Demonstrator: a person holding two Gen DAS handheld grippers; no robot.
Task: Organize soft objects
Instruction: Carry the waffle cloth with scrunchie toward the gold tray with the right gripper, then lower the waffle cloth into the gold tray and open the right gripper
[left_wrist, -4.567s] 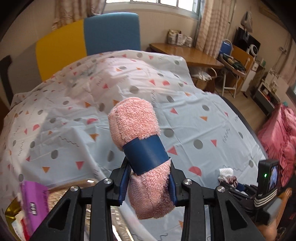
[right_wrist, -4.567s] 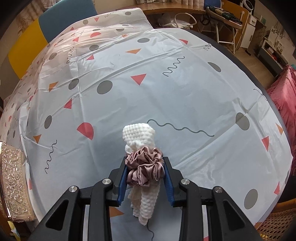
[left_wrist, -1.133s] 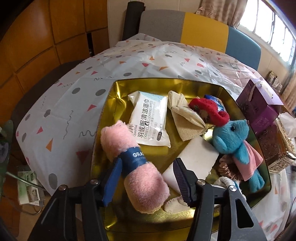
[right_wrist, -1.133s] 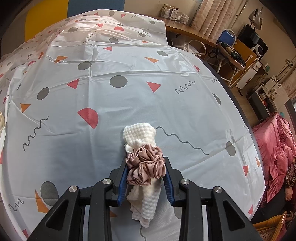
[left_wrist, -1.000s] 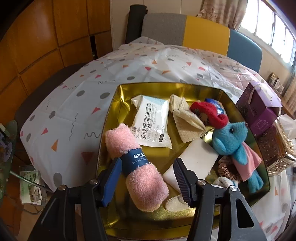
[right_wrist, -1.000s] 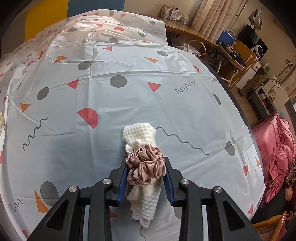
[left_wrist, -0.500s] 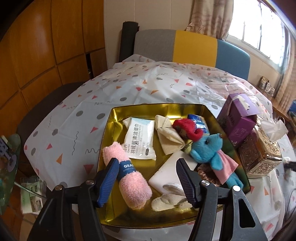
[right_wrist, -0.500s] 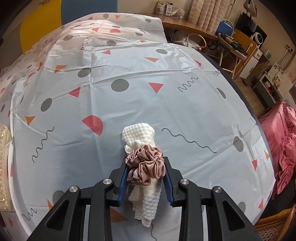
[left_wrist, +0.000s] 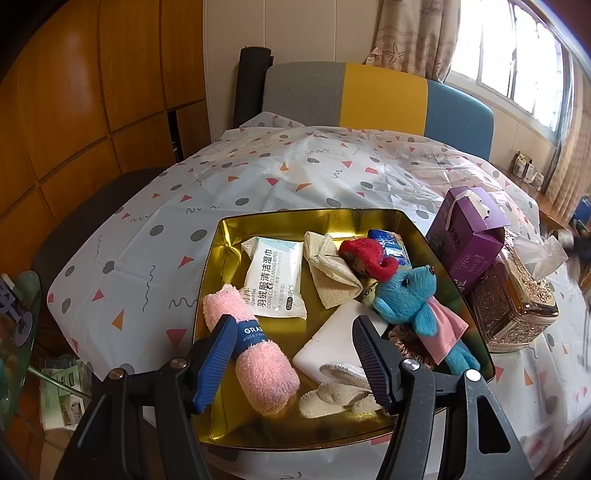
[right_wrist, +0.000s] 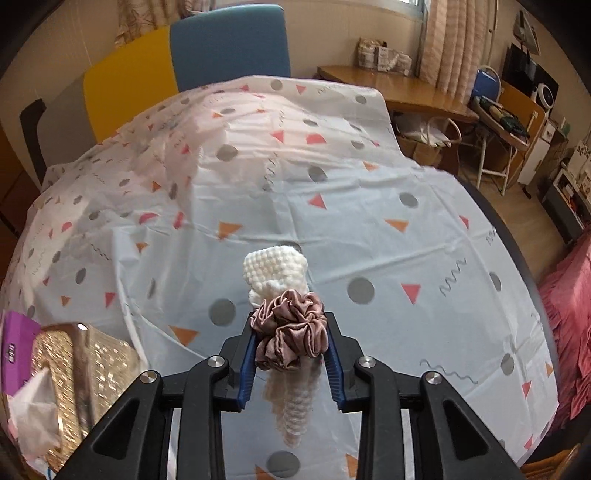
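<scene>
In the left wrist view a gold tray (left_wrist: 295, 221) holds a rolled pink towel (left_wrist: 255, 365) with a blue band, a wipes pack (left_wrist: 275, 282), a beige cloth (left_wrist: 330, 273), a blue plush toy (left_wrist: 413, 299), a red plush piece (left_wrist: 369, 256), a white block (left_wrist: 332, 343) and a cream cloth (left_wrist: 340, 391). My left gripper (left_wrist: 295, 354) is open above the tray's near side, empty; the pink towel lies by its left finger. My right gripper (right_wrist: 290, 349) is shut on a rolled white towel (right_wrist: 275, 271) bound by a mauve scrunchie (right_wrist: 291, 332), above the tablecloth.
A purple box (left_wrist: 467, 236) and a gold tissue box (left_wrist: 517, 302) stand right of the tray; both show at the lower left of the right wrist view (right_wrist: 74, 373). A grey-yellow-blue chair (left_wrist: 369, 96) is behind the table. A desk (right_wrist: 399, 88) and pink bedding (right_wrist: 569, 317) lie beyond.
My left gripper let go of the pink towel in the tray, opened and pulled back and up. My right gripper, still holding the white towel, swung toward the tissue box.
</scene>
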